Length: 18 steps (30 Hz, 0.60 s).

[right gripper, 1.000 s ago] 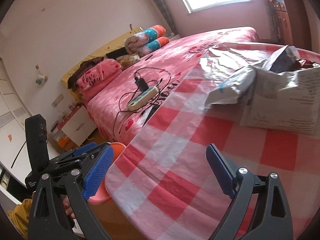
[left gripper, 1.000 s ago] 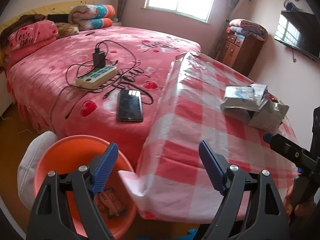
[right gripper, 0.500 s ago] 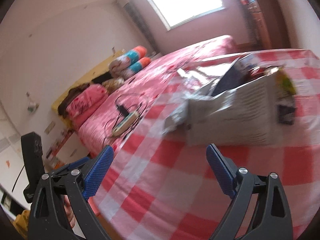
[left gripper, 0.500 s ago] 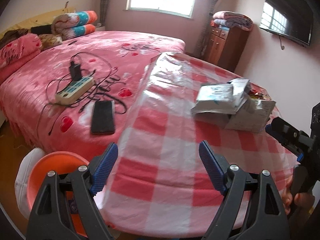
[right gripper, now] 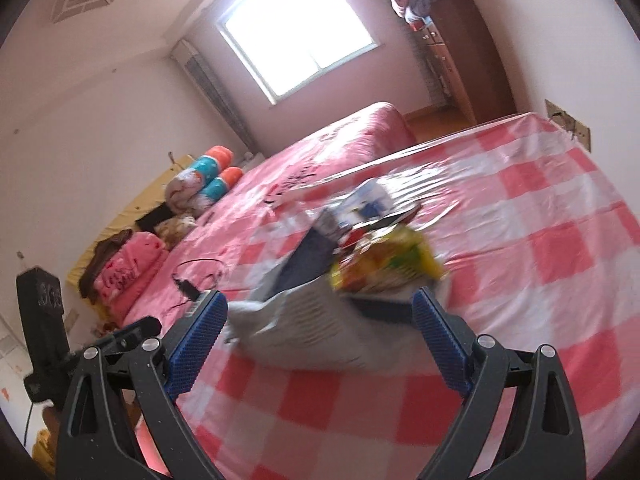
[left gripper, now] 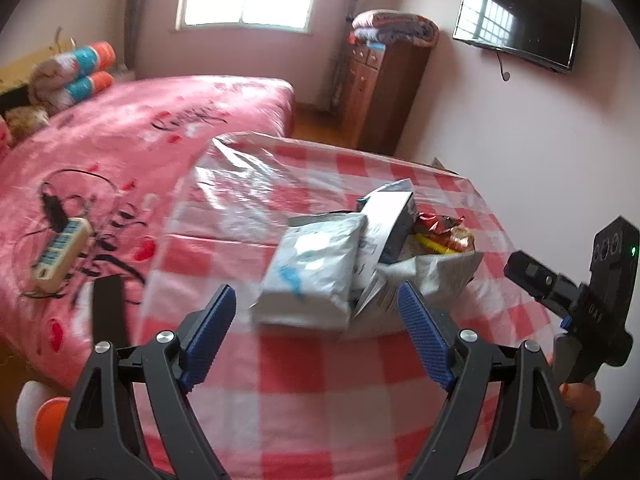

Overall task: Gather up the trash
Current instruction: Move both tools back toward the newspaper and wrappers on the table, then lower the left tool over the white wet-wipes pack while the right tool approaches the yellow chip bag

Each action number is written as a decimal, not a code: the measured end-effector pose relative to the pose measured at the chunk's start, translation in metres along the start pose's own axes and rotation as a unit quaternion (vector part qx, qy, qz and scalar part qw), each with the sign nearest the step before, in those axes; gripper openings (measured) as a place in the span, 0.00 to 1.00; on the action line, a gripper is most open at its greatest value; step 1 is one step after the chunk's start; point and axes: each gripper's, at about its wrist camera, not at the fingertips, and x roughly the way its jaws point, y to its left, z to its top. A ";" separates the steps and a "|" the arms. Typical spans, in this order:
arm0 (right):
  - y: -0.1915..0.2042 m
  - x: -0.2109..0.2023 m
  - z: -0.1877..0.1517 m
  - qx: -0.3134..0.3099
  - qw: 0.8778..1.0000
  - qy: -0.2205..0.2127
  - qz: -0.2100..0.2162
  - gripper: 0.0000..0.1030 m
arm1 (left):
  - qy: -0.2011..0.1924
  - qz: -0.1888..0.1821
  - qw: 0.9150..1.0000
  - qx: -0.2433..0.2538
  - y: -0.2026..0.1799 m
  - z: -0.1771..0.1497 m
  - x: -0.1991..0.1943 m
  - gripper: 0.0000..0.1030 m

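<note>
— Where is the trash pile [left gripper: 360, 264]?

— On the checked desk [left gripper: 304, 392], ahead of both claws. We see its white packet [left gripper: 312, 276] lying flat, long side running away from us, beside an open paper bag [right gripper: 320, 328].

— And the views?

— Ours on the left shows the power strip [left gripper: 60, 254]; the right shows yellow wrappers [right gripper: 396, 260]. The left claw [left gripper: 316, 336] and right claw [right gripper: 320, 344] gape, empty. We've come closer; the orange bin [left gripper: 50, 420] has slipped to the corner.

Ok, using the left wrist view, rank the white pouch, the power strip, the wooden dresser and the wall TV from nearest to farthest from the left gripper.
From the left gripper:
1. White pouch, just ahead on the checked tablecloth.
2. Power strip, off left on the pink bed.
3. Wooden dresser, far side of the room.
4. Wall TV, upper right; too close to the dresser to call firmly.
</note>
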 end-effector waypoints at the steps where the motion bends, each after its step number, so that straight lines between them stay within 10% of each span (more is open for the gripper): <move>1: -0.005 0.002 0.004 0.001 1.000 0.004 -0.004 0.90 | 0.003 -0.005 1.000 -0.001 0.000 0.003 0.006 0.81; 18: -0.035 0.055 0.040 -0.009 0.997 0.075 -0.012 0.90 | 0.109 -0.094 0.990 -0.012 0.015 0.030 0.119 0.81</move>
